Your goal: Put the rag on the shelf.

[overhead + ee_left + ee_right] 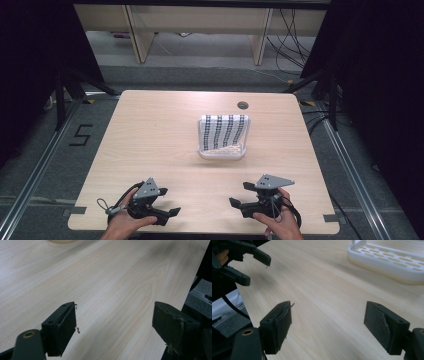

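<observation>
A pale wood-grain bench (150, 140) with rounded corners stands on a grey floor (45, 165). A round cable hole (243, 105) sits near its far edge. A white slotted tray (223, 151) rests directly on the bench, right of centre, with a black-and-white patterned cloth (222, 131) lying in it.

A lab recording bay, not a home.

A lone pale wooden table (150, 150) stands on grey floor between metal floor rails (30, 185), with black curtains (30, 60) at both sides, tripod legs (67, 85), loose cables (292, 35) and a taped "5" (80, 135).
</observation>
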Demonstrator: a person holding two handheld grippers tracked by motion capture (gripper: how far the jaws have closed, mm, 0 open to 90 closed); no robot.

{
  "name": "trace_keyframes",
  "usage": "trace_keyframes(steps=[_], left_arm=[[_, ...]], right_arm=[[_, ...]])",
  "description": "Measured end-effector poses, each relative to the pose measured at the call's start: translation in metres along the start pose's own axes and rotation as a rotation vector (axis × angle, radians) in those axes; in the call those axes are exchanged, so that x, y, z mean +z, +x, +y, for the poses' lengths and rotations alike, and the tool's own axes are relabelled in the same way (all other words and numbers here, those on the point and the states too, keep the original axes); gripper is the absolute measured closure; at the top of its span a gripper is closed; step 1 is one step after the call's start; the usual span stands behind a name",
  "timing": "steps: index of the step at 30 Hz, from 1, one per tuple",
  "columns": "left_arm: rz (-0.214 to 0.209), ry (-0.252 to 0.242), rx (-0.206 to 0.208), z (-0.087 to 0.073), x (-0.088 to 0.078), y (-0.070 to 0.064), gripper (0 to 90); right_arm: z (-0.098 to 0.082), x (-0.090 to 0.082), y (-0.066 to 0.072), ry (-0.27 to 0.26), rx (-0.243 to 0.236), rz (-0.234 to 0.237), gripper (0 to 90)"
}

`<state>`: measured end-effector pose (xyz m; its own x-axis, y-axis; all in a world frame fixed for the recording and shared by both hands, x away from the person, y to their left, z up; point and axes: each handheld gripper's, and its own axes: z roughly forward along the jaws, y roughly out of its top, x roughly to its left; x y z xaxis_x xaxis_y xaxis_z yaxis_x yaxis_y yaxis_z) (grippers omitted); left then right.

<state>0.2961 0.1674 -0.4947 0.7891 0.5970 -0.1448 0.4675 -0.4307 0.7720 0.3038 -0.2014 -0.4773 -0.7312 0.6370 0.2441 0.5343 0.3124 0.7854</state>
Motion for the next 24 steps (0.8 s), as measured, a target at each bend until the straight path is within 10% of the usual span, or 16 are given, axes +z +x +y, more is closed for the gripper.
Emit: trace_keyframes(steps=[24], left_arm=[[0.059, 0.030, -0.005, -0.011, 0.002, 0.011, 18.8]], right_arm=[[-0.011, -0.003, 0.001, 0.021, -0.062, -0.062, 22.1]])
